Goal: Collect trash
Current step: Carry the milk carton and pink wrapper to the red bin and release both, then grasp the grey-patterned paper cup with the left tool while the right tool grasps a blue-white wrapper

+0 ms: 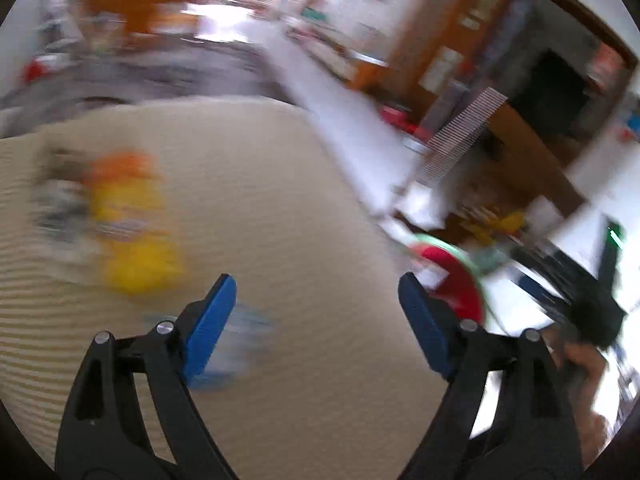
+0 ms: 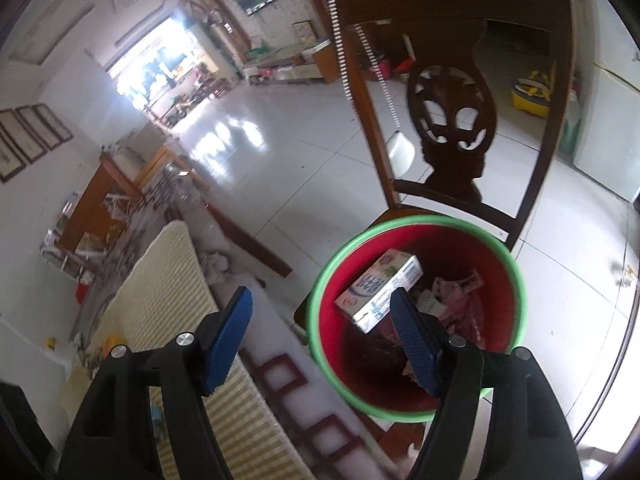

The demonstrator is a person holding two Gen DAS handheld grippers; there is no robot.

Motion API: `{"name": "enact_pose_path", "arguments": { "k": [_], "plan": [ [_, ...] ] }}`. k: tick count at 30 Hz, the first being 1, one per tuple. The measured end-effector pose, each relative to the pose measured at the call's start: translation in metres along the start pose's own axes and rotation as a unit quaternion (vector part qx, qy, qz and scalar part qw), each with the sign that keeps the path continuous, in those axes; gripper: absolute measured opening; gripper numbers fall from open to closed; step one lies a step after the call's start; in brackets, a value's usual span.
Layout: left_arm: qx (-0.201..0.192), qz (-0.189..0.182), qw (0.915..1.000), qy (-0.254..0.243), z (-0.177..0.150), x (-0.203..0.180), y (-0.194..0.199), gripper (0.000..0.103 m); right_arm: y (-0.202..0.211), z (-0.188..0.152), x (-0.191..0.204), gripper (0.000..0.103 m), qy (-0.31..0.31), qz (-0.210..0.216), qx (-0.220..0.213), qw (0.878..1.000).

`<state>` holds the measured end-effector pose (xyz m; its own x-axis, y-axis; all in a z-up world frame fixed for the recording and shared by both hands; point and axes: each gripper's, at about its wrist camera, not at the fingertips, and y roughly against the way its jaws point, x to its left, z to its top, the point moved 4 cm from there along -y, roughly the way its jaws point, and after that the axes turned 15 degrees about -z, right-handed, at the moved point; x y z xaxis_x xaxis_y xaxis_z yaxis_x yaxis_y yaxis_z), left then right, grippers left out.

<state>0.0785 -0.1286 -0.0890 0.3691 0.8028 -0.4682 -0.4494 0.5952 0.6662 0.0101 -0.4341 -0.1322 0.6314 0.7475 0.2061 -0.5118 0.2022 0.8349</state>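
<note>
A red basin with a green rim (image 2: pixel 416 228) sits on a dark wooden chair; it holds a white carton (image 2: pixel 380 290) and pink wrappers (image 2: pixel 460 300). My right gripper (image 2: pixel 320 336) is open and empty, above the basin's left edge. My left gripper (image 1: pixel 316 320) is open and empty over a beige ribbed mat (image 1: pixel 260 200). On the mat, blurred, lie a yellow and orange packet (image 1: pixel 132 224), a grey wrapper (image 1: pixel 60 208) to its left and a bluish wrapper (image 1: pixel 240 340) by the left finger. The basin also shows in the left wrist view (image 1: pixel 460 284) at the right.
The chair's carved back (image 2: pixel 448 100) rises behind the basin. The mat (image 2: pixel 168 292) covers a table whose edge runs beside the chair. White tiled floor (image 2: pixel 288 152) stretches beyond, with wooden furniture (image 2: pixel 104 208) along the left wall. A yellow toy (image 2: pixel 532 92) stands on the floor far right.
</note>
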Motion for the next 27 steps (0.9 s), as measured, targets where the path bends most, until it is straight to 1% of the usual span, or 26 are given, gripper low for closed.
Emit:
{"name": "enact_pose_path", "arguments": {
  "k": [1, 2, 3, 5, 7, 9, 10, 11, 13, 14, 15, 17, 18, 20, 22, 25, 27],
  "plan": [
    [-0.008, 0.029, 0.9994, 0.015, 0.008, 0.022, 0.01, 0.081, 0.0, -0.002, 0.005, 0.07, 0.007, 0.001, 0.001, 1.0],
    [-0.016, 0.062, 0.9971, 0.043, 0.016, 0.052, 0.023, 0.081, 0.0, -0.004, 0.009, 0.07, 0.014, 0.002, 0.002, 1.0],
    [-0.021, 0.077, 0.9945, 0.067, 0.021, 0.072, 0.031, 0.079, -0.001, -0.007, 0.016, 0.07, 0.023, 0.004, 0.005, 1.0],
    [-0.034, 0.109, 0.9853, 0.127, 0.028, 0.118, 0.045, 0.078, -0.002, -0.012, 0.027, 0.07, 0.037, 0.01, 0.01, 0.999],
    [-0.035, 0.132, 0.9773, 0.162, 0.031, 0.148, 0.047, 0.078, -0.004, -0.017, 0.039, 0.07, 0.054, 0.012, 0.014, 0.998],
    [-0.025, 0.145, 0.9752, 0.166, 0.033, 0.163, 0.041, 0.078, -0.004, -0.023, 0.052, 0.07, 0.075, 0.014, 0.015, 0.997],
    [-0.013, 0.148, 0.9768, 0.154, 0.034, 0.167, 0.035, 0.078, -0.004, -0.025, 0.058, 0.07, 0.083, 0.015, 0.015, 0.996],
    [0.004, 0.158, 0.9787, 0.131, 0.036, 0.169, 0.026, 0.078, -0.004, -0.028, 0.064, 0.07, 0.09, 0.02, 0.015, 0.996],
    [0.022, 0.181, 0.9782, 0.099, 0.037, 0.171, 0.012, 0.078, 0.0, -0.032, 0.076, 0.07, 0.101, 0.039, 0.011, 0.994],
    [0.029, 0.185, 0.9776, 0.095, 0.036, 0.174, 0.009, 0.079, 0.003, -0.036, 0.087, 0.07, 0.114, 0.055, 0.01, 0.992],
    [0.03, 0.173, 0.9796, 0.097, 0.034, 0.177, 0.003, 0.079, 0.004, -0.039, 0.096, 0.07, 0.126, 0.068, 0.011, 0.99],
    [0.025, 0.164, 0.9798, 0.112, 0.031, 0.183, 0.003, 0.081, 0.005, -0.05, 0.116, 0.07, 0.153, 0.094, 0.019, 0.984],
    [0.023, 0.155, 0.9796, 0.125, 0.03, 0.185, 0.003, 0.081, 0.004, -0.058, 0.131, 0.071, 0.171, 0.109, 0.029, 0.979],
    [0.021, 0.149, 0.9799, 0.131, 0.028, 0.188, 0.004, 0.081, 0.002, -0.074, 0.154, 0.073, 0.198, 0.133, 0.051, 0.97],
    [0.02, 0.144, 0.9802, 0.135, 0.024, 0.187, 0.005, 0.081, -0.001, -0.096, 0.179, 0.075, 0.23, 0.159, 0.076, 0.957],
    [0.016, 0.136, 0.98, 0.144, 0.022, 0.189, 0.005, 0.081, -0.003, -0.126, 0.208, 0.077, 0.272, 0.173, 0.096, 0.942],
    [0.02, 0.129, 0.9802, 0.149, 0.022, 0.192, 0.003, 0.081, -0.007, -0.142, 0.223, 0.078, 0.291, 0.175, 0.104, 0.935]
  ]
}}
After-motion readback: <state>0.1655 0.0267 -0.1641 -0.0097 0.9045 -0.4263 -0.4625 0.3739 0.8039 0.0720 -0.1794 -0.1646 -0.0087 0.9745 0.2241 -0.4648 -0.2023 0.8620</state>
